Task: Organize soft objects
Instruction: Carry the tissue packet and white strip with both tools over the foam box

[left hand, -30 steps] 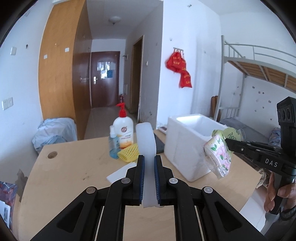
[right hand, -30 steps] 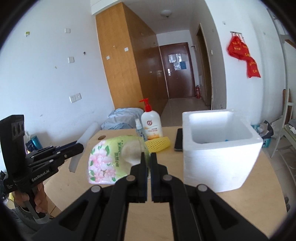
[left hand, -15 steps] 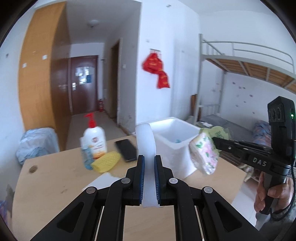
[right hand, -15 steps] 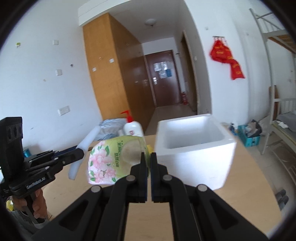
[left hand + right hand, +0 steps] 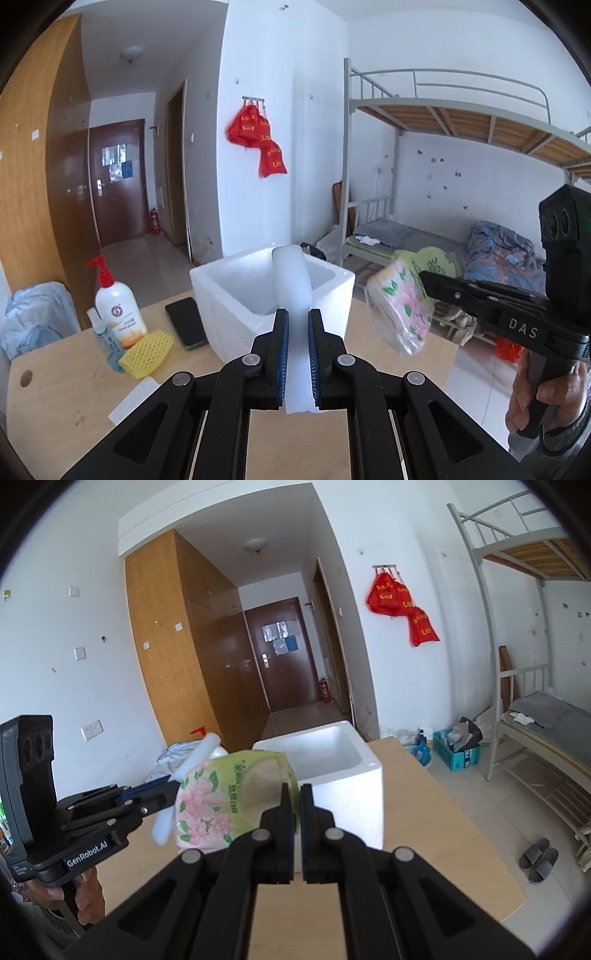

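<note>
My left gripper (image 5: 297, 321) is shut on a white foam strip (image 5: 291, 284) that sticks up and forward, its end over the near wall of the white foam box (image 5: 240, 295). My right gripper (image 5: 298, 794) is shut on the edge of a floral tissue pack (image 5: 221, 801), held in the air left of the foam box (image 5: 343, 764). In the left wrist view the tissue pack (image 5: 400, 310) hangs to the right of the box. In the right wrist view the foam strip (image 5: 192, 768) points toward the box.
On the wooden table (image 5: 55, 387) left of the box lie a black phone (image 5: 186, 328), a yellow foam net (image 5: 149, 352), a pump bottle (image 5: 116, 310), a small spray bottle (image 5: 105, 343) and a white sheet (image 5: 133, 400). A bunk bed (image 5: 461, 122) stands at the right.
Both grippers have swung right toward the foam box with their loads. The foam strip now stands over the box's near wall, and the tissue pack has come closer to the box.
</note>
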Motion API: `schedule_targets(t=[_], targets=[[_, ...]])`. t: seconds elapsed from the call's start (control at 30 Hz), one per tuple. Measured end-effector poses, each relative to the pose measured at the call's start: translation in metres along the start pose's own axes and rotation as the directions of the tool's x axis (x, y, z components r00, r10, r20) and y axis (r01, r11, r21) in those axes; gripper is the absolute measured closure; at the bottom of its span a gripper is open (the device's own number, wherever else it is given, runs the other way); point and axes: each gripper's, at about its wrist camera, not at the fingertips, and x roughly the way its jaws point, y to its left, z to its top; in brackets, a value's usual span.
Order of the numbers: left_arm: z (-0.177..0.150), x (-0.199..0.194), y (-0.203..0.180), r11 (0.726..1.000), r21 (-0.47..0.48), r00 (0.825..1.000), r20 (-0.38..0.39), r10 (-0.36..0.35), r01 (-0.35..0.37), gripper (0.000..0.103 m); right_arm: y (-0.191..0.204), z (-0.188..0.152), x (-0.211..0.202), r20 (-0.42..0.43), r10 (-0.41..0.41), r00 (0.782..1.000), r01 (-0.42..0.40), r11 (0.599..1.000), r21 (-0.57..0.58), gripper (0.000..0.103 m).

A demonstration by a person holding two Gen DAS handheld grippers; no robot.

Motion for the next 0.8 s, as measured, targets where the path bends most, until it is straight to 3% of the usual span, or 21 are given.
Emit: schedule_targets(t=[0.2,0.8], targets=[[0.001,0.006,0.001,1.000,-0.004,1.000,-0.003,-0.015,0.015,0.092,-0.003,-0.002,0.004,-0.006,-0.012,1.000,0.012,1.000,0.003,0.099],[0.020,0.030,0.018,0.999,-0.022,0.999,0.001,0.043,-0.043,0.092,-0.015,0.018,0.046,-0.041,0.016,0.999,-0.017,1.000,-0.010,0.099]])
